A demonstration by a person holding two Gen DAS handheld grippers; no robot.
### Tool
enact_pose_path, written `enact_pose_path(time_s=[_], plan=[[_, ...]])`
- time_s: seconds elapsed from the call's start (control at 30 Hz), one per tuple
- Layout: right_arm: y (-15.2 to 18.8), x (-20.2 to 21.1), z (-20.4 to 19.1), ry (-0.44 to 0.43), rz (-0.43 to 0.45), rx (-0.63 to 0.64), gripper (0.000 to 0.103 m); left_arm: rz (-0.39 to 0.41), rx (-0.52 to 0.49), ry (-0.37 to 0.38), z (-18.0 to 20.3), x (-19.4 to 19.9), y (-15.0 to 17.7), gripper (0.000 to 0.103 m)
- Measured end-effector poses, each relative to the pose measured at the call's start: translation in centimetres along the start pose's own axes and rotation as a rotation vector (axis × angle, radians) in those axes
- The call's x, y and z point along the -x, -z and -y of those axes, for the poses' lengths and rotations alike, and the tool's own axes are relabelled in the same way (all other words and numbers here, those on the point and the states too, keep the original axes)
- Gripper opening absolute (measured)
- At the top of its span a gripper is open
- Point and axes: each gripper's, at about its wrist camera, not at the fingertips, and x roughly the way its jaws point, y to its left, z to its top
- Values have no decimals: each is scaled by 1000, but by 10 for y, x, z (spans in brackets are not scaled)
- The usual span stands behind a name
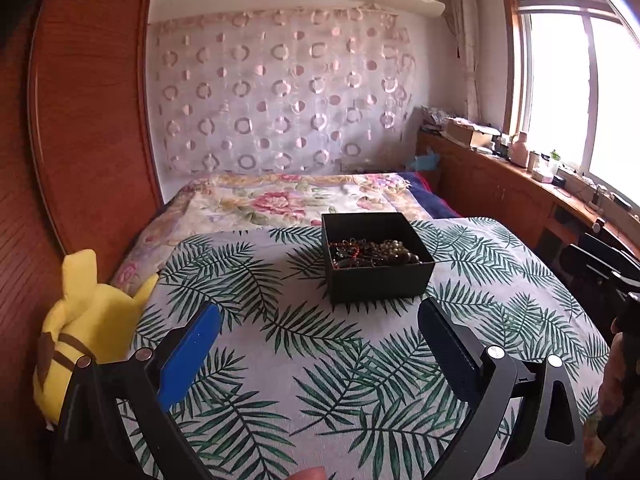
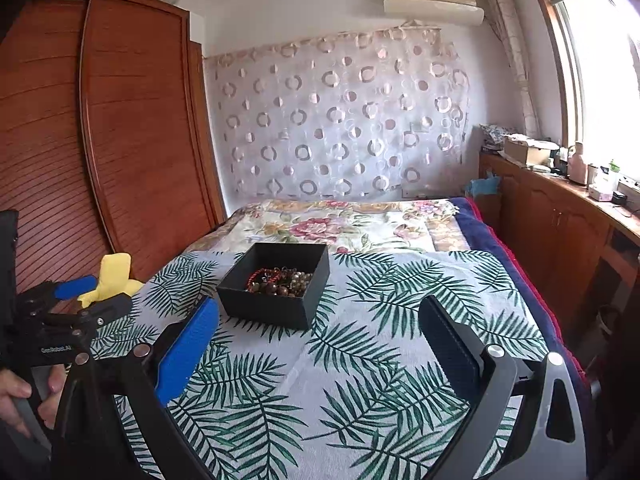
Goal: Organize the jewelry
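An open black box (image 1: 380, 284) stands on the leaf-print cloth (image 1: 320, 392) ahead of both grippers. Inside it lies a tangle of jewelry (image 1: 372, 254): brown and pale bead strings and a red cord. My left gripper (image 1: 320, 306) is open just short of the box's near wall, with nothing between its fingers. In the right wrist view the box (image 2: 264, 308) sits ahead and to the left, its jewelry (image 2: 280, 280) showing. My right gripper (image 2: 320, 303) stands wide open over bare cloth, holding nothing. The left gripper (image 2: 110, 290) shows at the left edge, held by a hand (image 2: 16, 396).
A yellow plush toy (image 1: 88, 320) lies at the bed's left edge against a wooden wardrobe (image 1: 80, 120). A floral quilt (image 1: 280, 200) covers the bed beyond the box. A wooden counter (image 1: 520, 184) with bottles and boxes runs under the window on the right.
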Motion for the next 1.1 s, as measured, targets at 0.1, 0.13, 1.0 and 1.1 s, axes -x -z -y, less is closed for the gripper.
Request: enact_pose_path(time_s=[0.1,0.13,1.0,1.1], plan=[[4,2,0,5,1,-2,101,7,-6,-4,3,3,1,96],[5,2,0,5,1,-2,101,9,-6,-4,4,4,0,96],[11,-2,4,30,2,-8,101,52,7,5,12,16,2,96],[11,-2,4,29,2,-9,101,60,6,5,13,18,1,96]])
